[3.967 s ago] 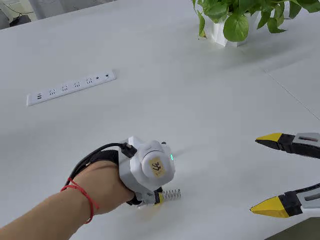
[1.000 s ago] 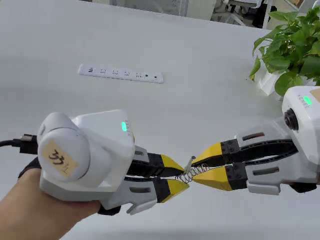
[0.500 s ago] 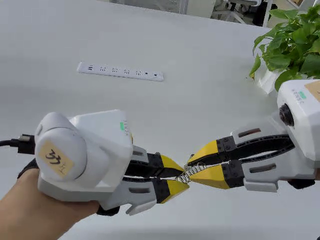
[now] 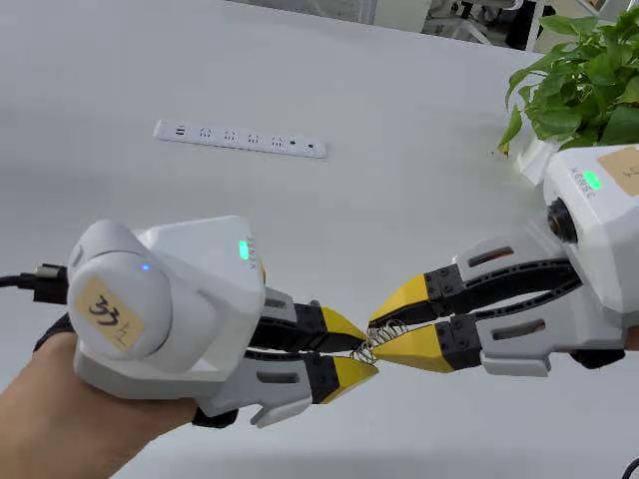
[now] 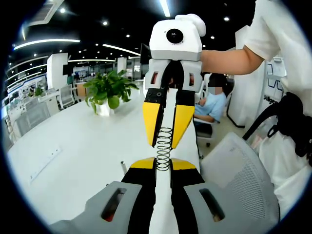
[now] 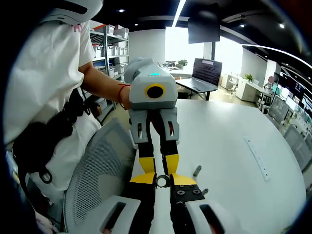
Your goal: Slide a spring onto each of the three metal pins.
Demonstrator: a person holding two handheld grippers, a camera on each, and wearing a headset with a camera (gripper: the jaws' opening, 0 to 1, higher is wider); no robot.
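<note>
The left gripper (image 4: 367, 355) stays clamped on one end of the spring (image 5: 164, 146), held up off the tabletop (image 4: 329, 90). Tip to tip with it, the right gripper (image 4: 371, 337) is pinched on the other end. It has edged closer than a second ago, so fewer coils show between the yellow tips. Beyond them, a pin (image 6: 196, 170) lies on the tabletop.

power strip (image 4: 240, 140), potted plant (image 4: 584, 80), mesh chair (image 6: 97, 170)
</note>
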